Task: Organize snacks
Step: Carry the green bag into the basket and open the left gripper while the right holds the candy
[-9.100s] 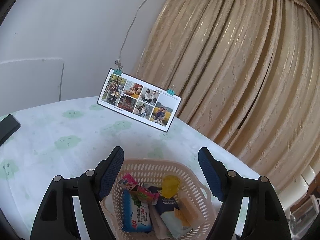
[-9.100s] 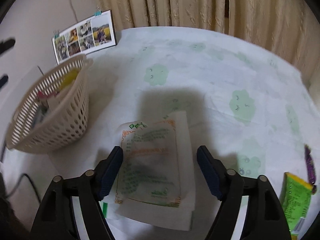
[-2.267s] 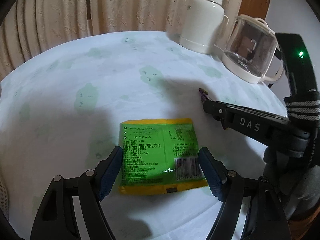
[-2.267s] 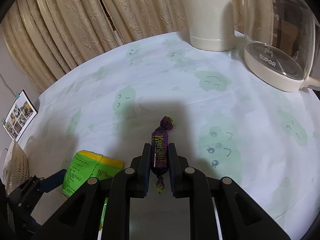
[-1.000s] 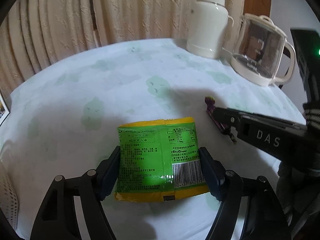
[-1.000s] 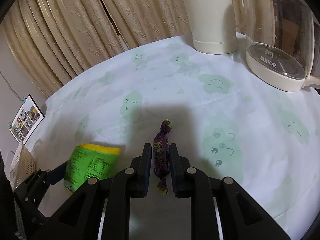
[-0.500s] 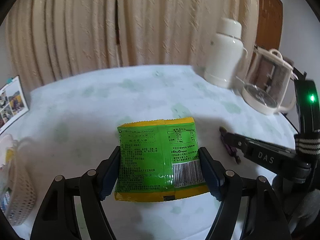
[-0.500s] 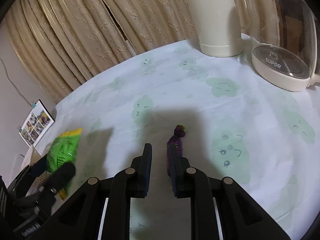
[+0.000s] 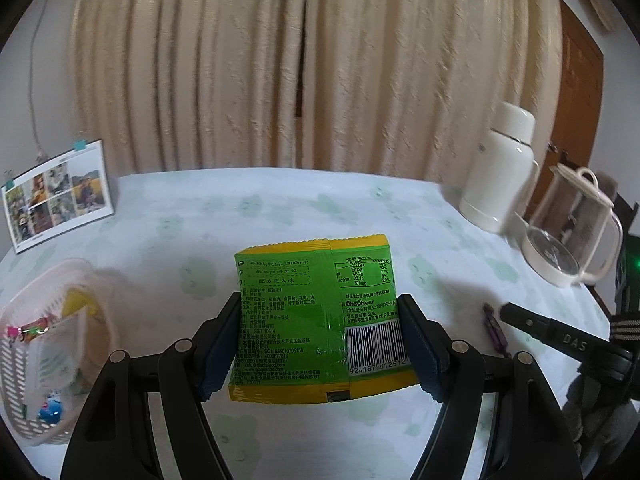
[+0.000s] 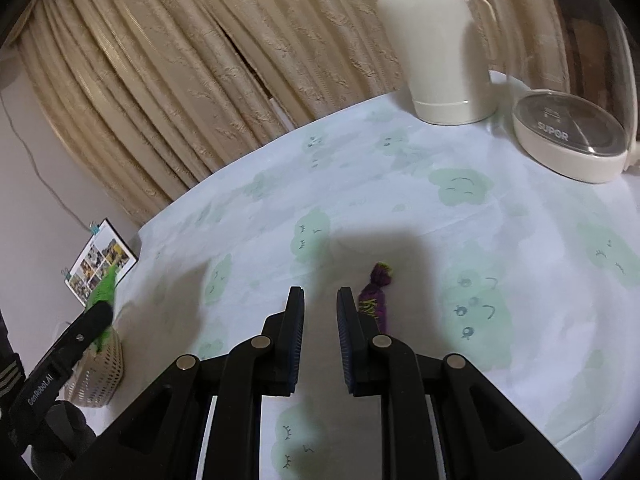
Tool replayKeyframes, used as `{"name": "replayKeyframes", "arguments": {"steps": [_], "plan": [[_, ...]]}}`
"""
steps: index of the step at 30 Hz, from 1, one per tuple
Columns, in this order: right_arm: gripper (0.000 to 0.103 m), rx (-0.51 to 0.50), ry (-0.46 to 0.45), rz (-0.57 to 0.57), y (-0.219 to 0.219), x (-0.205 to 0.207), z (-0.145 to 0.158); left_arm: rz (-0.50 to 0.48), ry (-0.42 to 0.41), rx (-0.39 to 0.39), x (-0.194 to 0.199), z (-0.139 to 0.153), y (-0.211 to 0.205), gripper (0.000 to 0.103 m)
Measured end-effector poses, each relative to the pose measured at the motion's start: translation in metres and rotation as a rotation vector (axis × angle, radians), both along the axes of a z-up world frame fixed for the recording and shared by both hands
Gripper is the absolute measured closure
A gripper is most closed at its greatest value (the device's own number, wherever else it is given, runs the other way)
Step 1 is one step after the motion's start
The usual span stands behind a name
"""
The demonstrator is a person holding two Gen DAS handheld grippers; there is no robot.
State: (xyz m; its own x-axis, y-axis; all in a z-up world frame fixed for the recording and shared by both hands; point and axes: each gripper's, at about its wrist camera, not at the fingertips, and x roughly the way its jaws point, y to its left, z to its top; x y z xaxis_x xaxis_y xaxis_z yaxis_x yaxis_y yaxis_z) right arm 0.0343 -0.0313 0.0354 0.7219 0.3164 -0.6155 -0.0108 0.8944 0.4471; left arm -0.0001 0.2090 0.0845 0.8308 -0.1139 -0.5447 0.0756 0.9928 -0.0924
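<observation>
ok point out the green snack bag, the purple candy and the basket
green snack bag (image 9: 288, 320), left wrist view, middle of its printed back
purple candy (image 10: 374, 304), right wrist view, wrapper body
basket (image 9: 100, 320), left wrist view, right rim

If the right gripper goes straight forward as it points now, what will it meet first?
Probably the bare tablecloth: nothing lies between the right gripper fingers. The purple candy sits just outside the right finger, so it may brush it; depth is unclear.

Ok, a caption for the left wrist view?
Left tongs hold the green packet above the table, basket at left.
</observation>
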Motion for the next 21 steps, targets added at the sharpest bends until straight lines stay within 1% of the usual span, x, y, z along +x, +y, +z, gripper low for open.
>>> {"name": "replayKeyframes", "arguments": {"steps": [3, 5, 7, 8, 13, 18, 20, 21], "plan": [[0.086, 0.001, 0.009, -0.051, -0.008, 0.0, -0.002, 0.035, -0.022, -0.013, -0.003, 0.005, 0.013, 0.028], [0.085, -0.018, 0.04, -0.116, -0.016, 0.002, -0.007, 0.064, -0.037, -0.016, -0.005, 0.008, 0.023, 0.029], [0.069, -0.028, 0.067, -0.151, -0.022, 0.004, -0.011, 0.096, -0.052, -0.02, -0.006, 0.012, 0.032, 0.028], [0.068, -0.025, 0.071, -0.152, -0.024, 0.005, -0.012, 0.111, -0.059, -0.025, -0.008, 0.013, 0.038, 0.028], [0.067, -0.059, 0.087, -0.093, -0.013, 0.01, -0.016, 0.173, -0.084, -0.034, -0.012, 0.018, 0.06, 0.028], [0.067, -0.111, 0.113, -0.052, -0.004, 0.015, -0.023, 0.217, -0.087, -0.048, -0.016, 0.018, 0.078, 0.028], [0.068, -0.154, 0.107, -0.044, 0.001, 0.015, -0.022, 0.23, -0.089, -0.051, -0.017, 0.019, 0.083, 0.028], [0.072, -0.184, 0.105, -0.043, 0.004, 0.015, -0.022, 0.235, -0.09, -0.051, -0.018, 0.019, 0.085, 0.028]]}}
